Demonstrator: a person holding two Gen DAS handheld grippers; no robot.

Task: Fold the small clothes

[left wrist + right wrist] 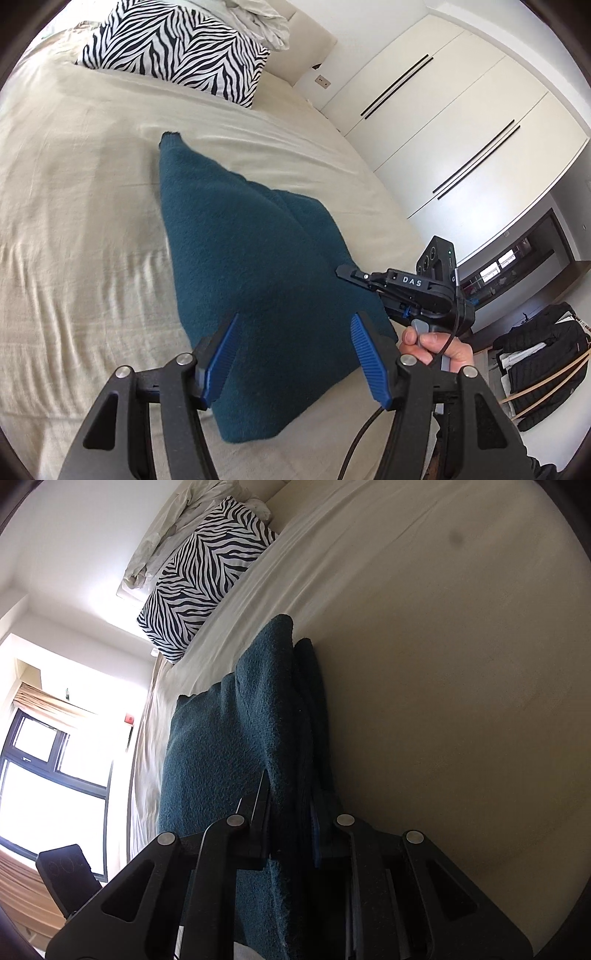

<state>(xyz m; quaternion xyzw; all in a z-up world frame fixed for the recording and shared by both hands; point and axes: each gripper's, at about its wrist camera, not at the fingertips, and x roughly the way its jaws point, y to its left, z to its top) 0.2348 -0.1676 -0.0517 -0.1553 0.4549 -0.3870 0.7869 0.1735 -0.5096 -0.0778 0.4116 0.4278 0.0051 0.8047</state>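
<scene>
A dark teal fleece garment [255, 266] lies partly folded on the beige bed, its right edge lifted. My left gripper [293, 321] is open just above its near part, blue pads [221, 354] apart and holding nothing. My right gripper [345, 272] shows at the cloth's right edge in the left wrist view, held by a hand. In the right wrist view the right gripper [290, 805] is shut on a bunched fold of the teal garment [207, 760], which hangs between the fingers and hides their tips.
A beige bedsheet [81, 206] covers the bed. A zebra-print pillow [177, 48] and rumpled white bedding lie at the head. White wardrobe doors [443, 122] stand to the right, with dark jackets on a chair [543, 358]. A window [44, 768] is on the far side.
</scene>
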